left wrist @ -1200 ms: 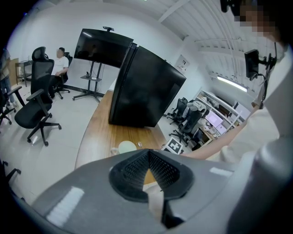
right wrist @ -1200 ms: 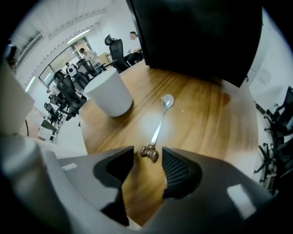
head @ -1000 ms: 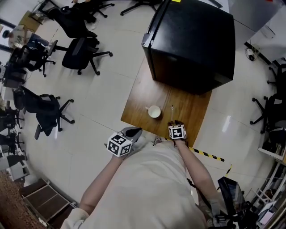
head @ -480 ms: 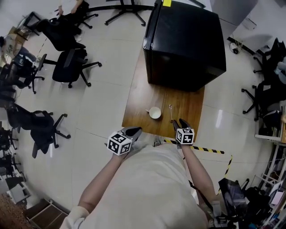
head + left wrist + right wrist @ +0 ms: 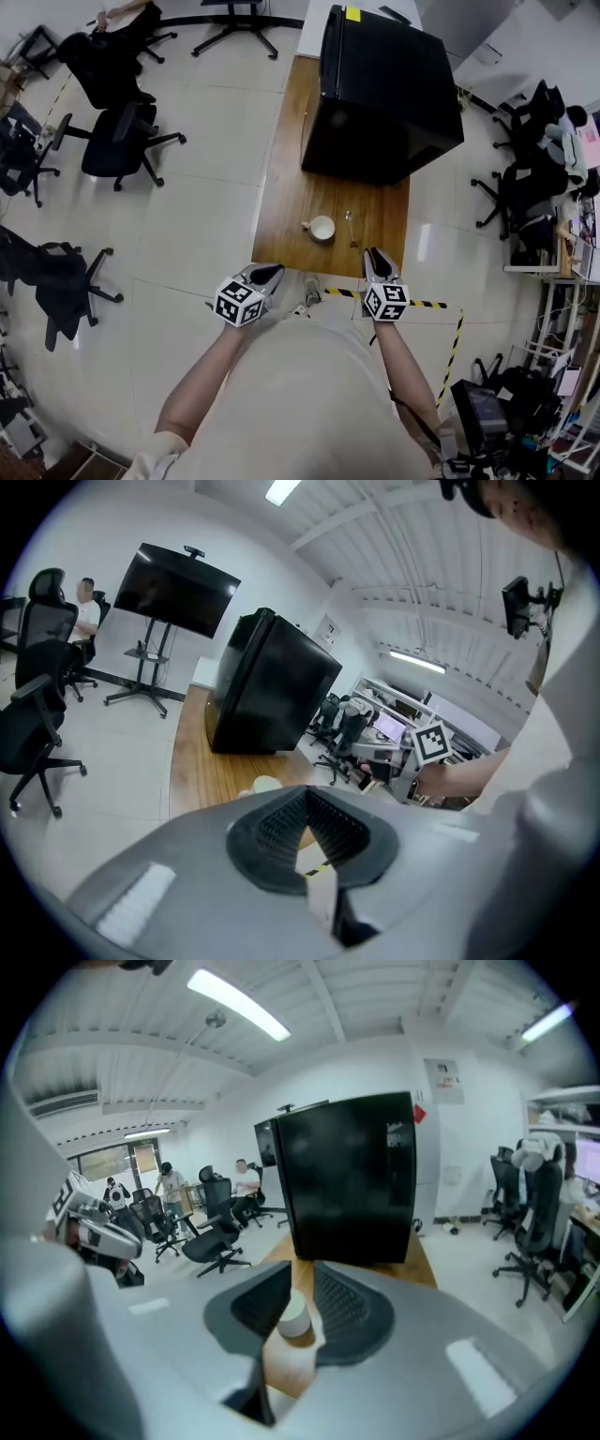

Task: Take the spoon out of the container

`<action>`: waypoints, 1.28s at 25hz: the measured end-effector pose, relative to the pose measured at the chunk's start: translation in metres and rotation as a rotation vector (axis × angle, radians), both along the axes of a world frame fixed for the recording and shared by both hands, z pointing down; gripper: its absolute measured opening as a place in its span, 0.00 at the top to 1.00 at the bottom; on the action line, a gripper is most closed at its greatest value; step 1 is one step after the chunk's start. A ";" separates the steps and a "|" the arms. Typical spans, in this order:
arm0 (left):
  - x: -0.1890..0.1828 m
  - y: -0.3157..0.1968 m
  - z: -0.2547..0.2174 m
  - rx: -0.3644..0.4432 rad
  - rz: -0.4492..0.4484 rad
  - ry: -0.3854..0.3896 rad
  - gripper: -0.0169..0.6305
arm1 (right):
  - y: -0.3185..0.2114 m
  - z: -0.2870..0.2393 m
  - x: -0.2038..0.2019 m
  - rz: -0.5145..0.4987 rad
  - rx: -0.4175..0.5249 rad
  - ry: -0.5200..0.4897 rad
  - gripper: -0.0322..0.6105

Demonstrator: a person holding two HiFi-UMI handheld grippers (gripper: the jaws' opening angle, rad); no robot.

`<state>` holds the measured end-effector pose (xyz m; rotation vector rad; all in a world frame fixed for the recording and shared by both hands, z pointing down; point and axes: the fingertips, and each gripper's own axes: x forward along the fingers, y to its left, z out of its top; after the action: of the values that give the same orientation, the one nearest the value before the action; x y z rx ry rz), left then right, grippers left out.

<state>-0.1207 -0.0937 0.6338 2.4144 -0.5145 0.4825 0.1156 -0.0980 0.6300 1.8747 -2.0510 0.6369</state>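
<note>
While its jaws have just been closing to a narrow gap with nothing between them, the right claw (image 5: 374,255) hangs at the near edge of the table (image 5: 281,178). Just ahead of it the spoon (image 5: 350,225) lies on the wood, beside the cup (image 5: 322,228). To its left, the left claw (image 5: 270,273) is closed and empty.

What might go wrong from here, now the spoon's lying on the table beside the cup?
The right gripper, whose empty jaws have just been closing, hangs at the near edge of the table, close to the spoon; a careless swing might flick it off. The cup stands right beside the spoon and might be bumped too.
</note>
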 end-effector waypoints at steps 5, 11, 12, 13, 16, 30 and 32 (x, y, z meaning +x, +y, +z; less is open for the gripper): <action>-0.028 0.026 0.015 -0.023 0.033 0.059 0.97 | 0.031 -0.042 -0.023 0.023 0.071 0.055 0.86; -0.062 0.062 0.044 -0.038 0.087 0.066 0.97 | 0.077 -0.061 -0.047 0.076 0.085 0.085 0.88; -0.068 0.066 0.047 -0.038 0.090 0.065 0.97 | 0.083 -0.062 -0.053 0.074 0.086 0.085 0.88; -0.074 0.070 0.050 -0.037 0.092 0.061 0.97 | 0.089 -0.063 -0.059 0.070 0.088 0.085 0.88; -0.082 0.072 0.057 -0.027 0.083 0.041 0.97 | 0.100 -0.062 -0.069 0.039 0.105 0.086 0.88; -0.054 0.127 0.015 0.079 -0.066 -0.012 0.97 | 0.194 -0.088 -0.063 -0.064 0.252 0.006 0.88; -0.042 0.145 0.008 0.087 -0.077 -0.012 0.97 | 0.216 -0.094 -0.059 -0.083 0.268 -0.002 0.87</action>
<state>-0.1626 0.0517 0.6423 2.4653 -0.6441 0.4503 0.0565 0.1182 0.5362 1.9134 -2.2973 0.3576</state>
